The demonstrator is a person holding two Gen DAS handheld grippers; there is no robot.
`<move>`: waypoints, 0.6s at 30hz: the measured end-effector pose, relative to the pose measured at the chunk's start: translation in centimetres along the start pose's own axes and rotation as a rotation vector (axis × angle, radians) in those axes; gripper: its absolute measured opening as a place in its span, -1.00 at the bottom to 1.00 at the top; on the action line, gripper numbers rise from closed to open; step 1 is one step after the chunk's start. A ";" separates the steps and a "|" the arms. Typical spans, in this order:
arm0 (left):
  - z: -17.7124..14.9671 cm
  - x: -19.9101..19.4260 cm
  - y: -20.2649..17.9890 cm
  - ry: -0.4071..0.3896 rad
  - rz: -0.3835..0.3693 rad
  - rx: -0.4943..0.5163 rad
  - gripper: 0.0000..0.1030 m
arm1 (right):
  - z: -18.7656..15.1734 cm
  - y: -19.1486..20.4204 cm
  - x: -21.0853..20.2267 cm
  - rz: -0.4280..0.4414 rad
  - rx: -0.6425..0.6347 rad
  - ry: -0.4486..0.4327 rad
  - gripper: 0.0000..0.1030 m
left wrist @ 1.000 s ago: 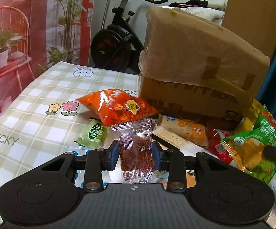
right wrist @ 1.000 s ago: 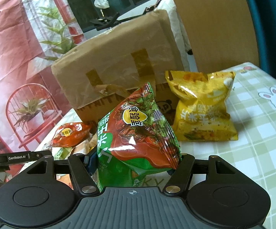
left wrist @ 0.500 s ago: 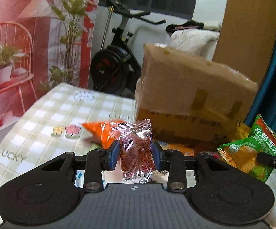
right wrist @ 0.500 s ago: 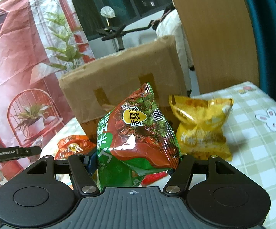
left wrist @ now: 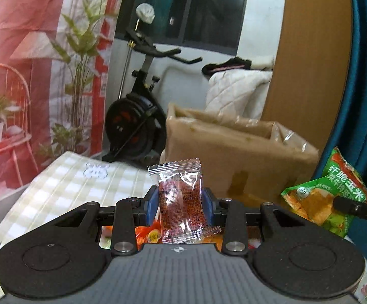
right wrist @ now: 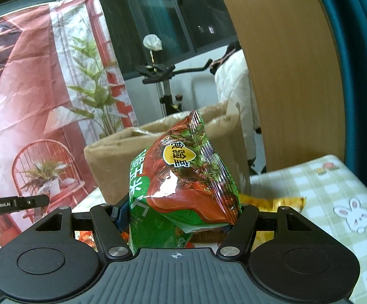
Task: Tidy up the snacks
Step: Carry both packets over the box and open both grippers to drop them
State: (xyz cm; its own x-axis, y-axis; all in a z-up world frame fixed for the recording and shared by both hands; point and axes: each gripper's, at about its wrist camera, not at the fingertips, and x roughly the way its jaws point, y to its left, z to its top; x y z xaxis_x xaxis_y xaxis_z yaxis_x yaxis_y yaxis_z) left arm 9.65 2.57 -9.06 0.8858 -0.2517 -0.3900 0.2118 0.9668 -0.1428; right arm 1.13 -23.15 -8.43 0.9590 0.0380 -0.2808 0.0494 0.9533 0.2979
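Note:
My left gripper (left wrist: 179, 206) is shut on a small clear packet of red snack (left wrist: 179, 202), held upright in the air. Behind it stands a brown cardboard box (left wrist: 234, 157) with its top open. My right gripper (right wrist: 180, 211) is shut on a puffy green and red snack bag (right wrist: 183, 177), and that same bag (left wrist: 333, 197) shows at the right edge of the left wrist view. The box (right wrist: 112, 159) rises just behind the bag in the right wrist view. A yellow snack bag (right wrist: 274, 204) lies low on the table, mostly hidden by the gripper.
The checked tablecloth (left wrist: 64, 187) (right wrist: 335, 192) covers the table. Orange snack packets (left wrist: 145, 233) peek out under my left gripper. An exercise bike (left wrist: 137, 116) and a printed red backdrop (right wrist: 31, 101) stand beyond the table. A wooden panel (right wrist: 284, 63) stands at the right.
Both grippers have risen with their snacks and tilted up. The box has dropped lower in both views, and its open top now shows. The snacks on the table have slid out of sight below.

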 end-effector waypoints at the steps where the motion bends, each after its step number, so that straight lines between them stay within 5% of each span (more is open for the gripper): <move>1: 0.3 0.0 -0.2 -0.008 -0.004 0.002 -0.26 | 0.3 0.0 0.0 0.004 -0.002 -0.006 0.19; 18: 5.7 1.3 -3.4 -0.110 -0.098 0.025 -0.26 | 8.7 1.2 1.0 0.067 -0.076 -0.121 0.19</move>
State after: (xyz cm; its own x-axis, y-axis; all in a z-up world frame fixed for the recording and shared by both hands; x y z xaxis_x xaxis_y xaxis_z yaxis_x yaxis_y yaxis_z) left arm 12.39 -0.83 -3.89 0.9001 -0.3395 -0.2729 0.3081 0.9391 -0.1523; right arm 4.61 -24.53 -0.43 0.9864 0.0702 -0.1488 -0.0327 0.9700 0.2410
